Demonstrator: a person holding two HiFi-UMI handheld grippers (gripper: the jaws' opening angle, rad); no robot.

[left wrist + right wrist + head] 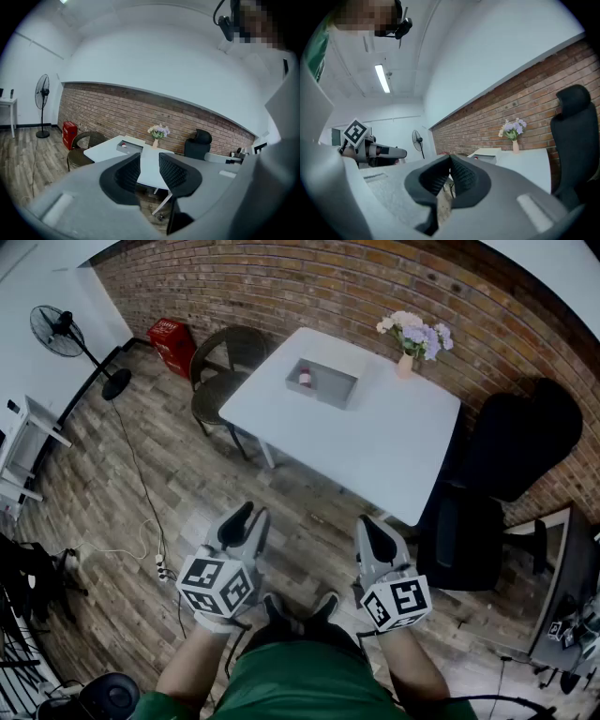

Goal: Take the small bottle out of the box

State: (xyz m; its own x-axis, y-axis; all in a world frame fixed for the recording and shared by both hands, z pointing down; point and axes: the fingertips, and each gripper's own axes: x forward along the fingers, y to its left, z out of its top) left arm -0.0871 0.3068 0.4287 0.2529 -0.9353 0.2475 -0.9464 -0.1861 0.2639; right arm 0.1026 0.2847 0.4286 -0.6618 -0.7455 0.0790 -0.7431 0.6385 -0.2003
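Note:
A small bottle with a red cap (305,378) stands in the left end of a grey open box (323,384) on the far side of a white table (375,442). Both grippers hang over the wooden floor, well short of the table, in front of the person's legs. The left gripper (247,517) has a narrow gap between its jaws and nothing in it. Its own view (149,164) shows the box (127,148) far ahead. The right gripper (377,527) is empty and its jaw tips meet (450,159); the box (488,154) lies far beyond it.
A vase of flowers (412,338) stands at the table's far edge. Two wicker chairs (225,371) are at the table's left, and a black office chair (497,474) at its right. A fan (66,338), a red crate (173,343) and floor cables (150,540) lie to the left.

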